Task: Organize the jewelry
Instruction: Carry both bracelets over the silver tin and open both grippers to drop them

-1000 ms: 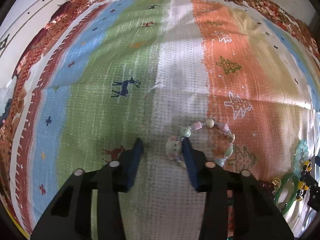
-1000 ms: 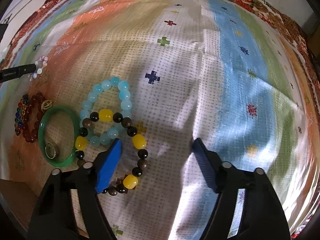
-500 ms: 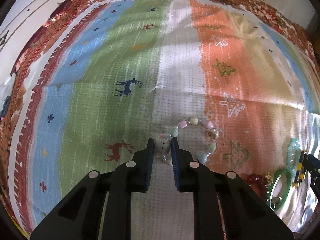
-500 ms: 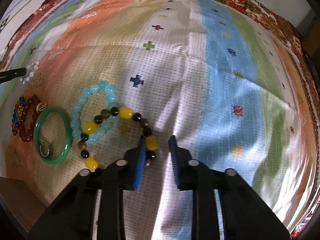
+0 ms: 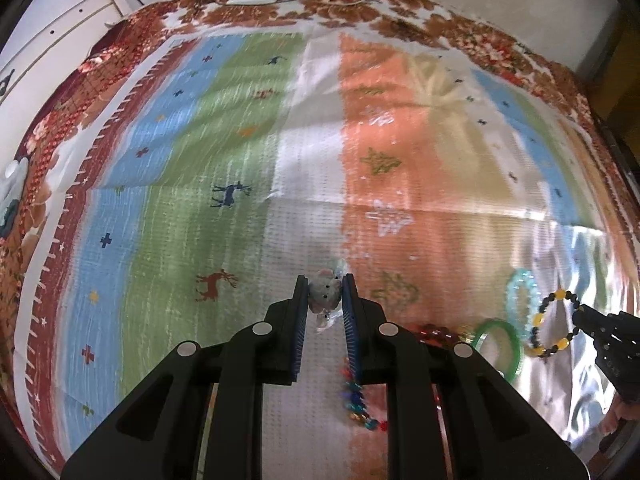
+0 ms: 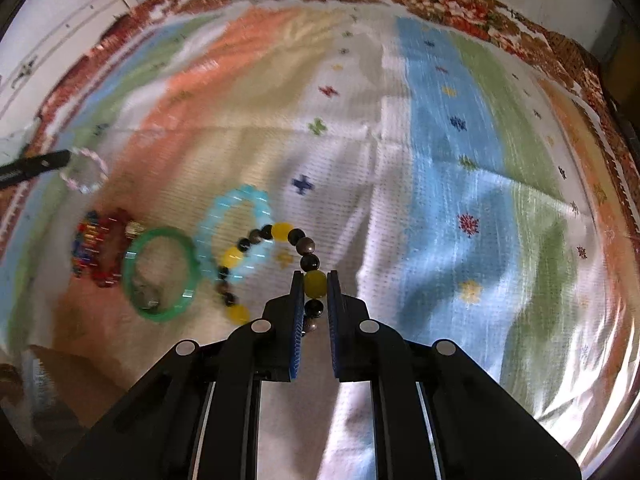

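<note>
Clamped between the blue pads of the left hand-held gripper (image 5: pixel 325 295) is a small grey animal-shaped charm (image 5: pixel 325 294) belonging to a pastel bead bracelet (image 6: pixel 85 171); in the right wrist view that bracelet is seen as a blurred pale ring hanging from the left gripper's dark tip, raised off the striped cloth (image 5: pixel 248 128). Deer, tree and cross motifs are printed on the cloth's blue, green, white and orange bands, and a red-brown floral border runs round its edge. No brand, label or legible writing can be made out on the grippers or on the jewelry.

Lying on the cloth to the right of the left gripper are a multicoloured bead bracelet (image 6: pixel 85 240) and a dark red bead bracelet (image 6: pixel 109 249), touching each other. Just beside them a green bangle (image 6: pixel 161 273) is seen, with a small ring (image 6: pixel 147 295) lying inside it. Next to the bangle a light blue bead bracelet (image 6: pixel 236 236) rests flat on the cloth.

Furthest right, the right hand-held gripper (image 6: pixel 314 285) is closed on a yellow bead of the black-and-yellow bead bracelet (image 6: pixel 280 240), which is lifted at the pinched end while its far loop overlaps the light blue one.
</note>
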Available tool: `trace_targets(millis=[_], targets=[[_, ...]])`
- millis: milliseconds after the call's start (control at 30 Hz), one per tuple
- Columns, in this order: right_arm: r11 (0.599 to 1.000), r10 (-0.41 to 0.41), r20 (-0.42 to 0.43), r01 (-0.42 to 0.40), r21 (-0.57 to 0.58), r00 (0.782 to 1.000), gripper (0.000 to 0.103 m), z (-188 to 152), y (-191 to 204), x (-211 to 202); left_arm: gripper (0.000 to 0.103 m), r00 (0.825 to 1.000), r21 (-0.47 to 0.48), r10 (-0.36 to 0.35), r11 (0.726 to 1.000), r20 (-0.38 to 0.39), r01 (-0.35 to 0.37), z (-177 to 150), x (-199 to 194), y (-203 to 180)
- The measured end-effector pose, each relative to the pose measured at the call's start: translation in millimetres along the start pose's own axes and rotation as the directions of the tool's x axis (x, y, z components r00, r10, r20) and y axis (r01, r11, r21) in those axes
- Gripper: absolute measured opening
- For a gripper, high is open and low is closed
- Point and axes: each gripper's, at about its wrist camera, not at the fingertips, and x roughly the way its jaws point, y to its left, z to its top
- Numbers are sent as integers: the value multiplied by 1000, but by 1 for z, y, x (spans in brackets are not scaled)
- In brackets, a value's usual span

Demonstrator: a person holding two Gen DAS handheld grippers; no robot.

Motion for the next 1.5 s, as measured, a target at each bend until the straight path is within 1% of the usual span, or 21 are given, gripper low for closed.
trace_targets(millis=[167,433,633,767,833,1000,1267,1500], targets=[[999,53,72,-53,-8,996,12,-1,12,-29,16,999,14,-24,1000,31,23,-8,-22,-12],[997,80,127,-80,-6,989,12,-7,15,-54,16,995,31,-57,998,83,55,-25,-57,-24],[992,127,202,-128,-7,971,12,-12,21,-86,16,987,54,-90,995,131,83,-41,-86,-34],[989,144,239,-143,-22,960,12,-20,29,-102,16,980,75,-115,992,160,104,-55,-104,-41],[990,142,256,-137,-36,956,12,-24,33,-110,16,978,85,-123,990,171,110,-61,-111,-46],[986,166,280,-157,-54,945,12,-35,41,-125,16,969,116,-141,986,204,119,-79,-128,-55],[987,152,314,-131,-88,937,12,-53,57,-143,16,957,169,-155,979,246,115,-107,-150,-70],[982,182,323,-153,-112,929,12,-69,70,-154,16,947,201,-201,968,251,153,-129,-162,-79]])
